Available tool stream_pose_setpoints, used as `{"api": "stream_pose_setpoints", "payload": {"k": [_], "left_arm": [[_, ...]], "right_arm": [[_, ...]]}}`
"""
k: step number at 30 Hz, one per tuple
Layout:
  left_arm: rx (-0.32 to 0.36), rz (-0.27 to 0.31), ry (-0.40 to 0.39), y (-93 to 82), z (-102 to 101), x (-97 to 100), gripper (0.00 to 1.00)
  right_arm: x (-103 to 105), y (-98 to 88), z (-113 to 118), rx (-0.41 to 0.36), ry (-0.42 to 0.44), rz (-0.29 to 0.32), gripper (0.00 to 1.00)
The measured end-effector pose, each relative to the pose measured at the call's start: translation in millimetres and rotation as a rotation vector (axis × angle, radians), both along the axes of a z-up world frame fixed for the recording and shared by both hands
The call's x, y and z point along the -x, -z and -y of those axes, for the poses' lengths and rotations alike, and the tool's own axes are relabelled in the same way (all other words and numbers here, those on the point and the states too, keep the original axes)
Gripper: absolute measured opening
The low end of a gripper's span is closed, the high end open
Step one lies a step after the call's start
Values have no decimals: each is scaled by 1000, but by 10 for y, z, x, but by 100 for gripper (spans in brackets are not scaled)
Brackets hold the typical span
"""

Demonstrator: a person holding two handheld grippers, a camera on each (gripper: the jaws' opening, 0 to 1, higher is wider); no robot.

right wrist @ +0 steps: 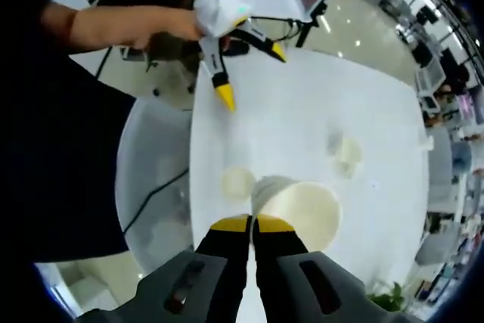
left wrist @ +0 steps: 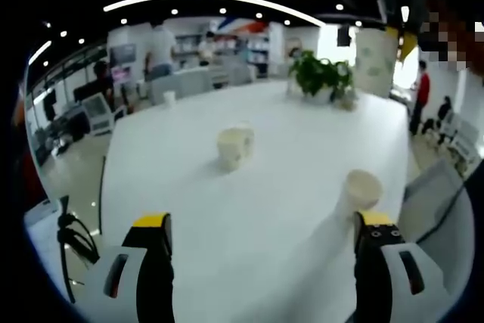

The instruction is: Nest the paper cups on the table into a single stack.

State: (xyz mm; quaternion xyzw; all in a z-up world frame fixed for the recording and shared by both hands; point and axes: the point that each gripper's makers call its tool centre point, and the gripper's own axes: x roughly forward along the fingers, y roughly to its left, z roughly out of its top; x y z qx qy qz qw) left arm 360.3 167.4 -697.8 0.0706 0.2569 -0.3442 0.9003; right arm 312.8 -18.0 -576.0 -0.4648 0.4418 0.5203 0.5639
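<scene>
In the right gripper view my right gripper (right wrist: 252,224) is shut on the rim of a paper cup (right wrist: 302,213), held above the white table (right wrist: 287,119) with its mouth towards the camera. A second cup (right wrist: 238,183) stands just left of it and a third cup (right wrist: 348,153) sits further out. My left gripper (right wrist: 252,75), held by a hand, hovers open over the far table edge. In the left gripper view my left gripper (left wrist: 263,220) is open with nothing between its jaws. One cup (left wrist: 361,187) stands just beyond the right jaw, another cup (left wrist: 234,145) sits mid-table.
A potted plant (left wrist: 321,77) stands at the far end of the table (left wrist: 265,202). A small white cup (left wrist: 169,97) sits near the far left edge. Chairs (left wrist: 435,194) line the right side. People stand in the office behind. A cable (right wrist: 151,202) hangs off the table edge.
</scene>
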Motion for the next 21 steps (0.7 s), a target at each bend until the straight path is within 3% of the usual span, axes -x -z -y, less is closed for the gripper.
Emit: {"api": "stream_pose_setpoints", "payload": {"k": [21], "left_arm": [[-5,4,1,18,9,15,98]], "right_arm": [[109,190,-22,20,2,-12,0]]}}
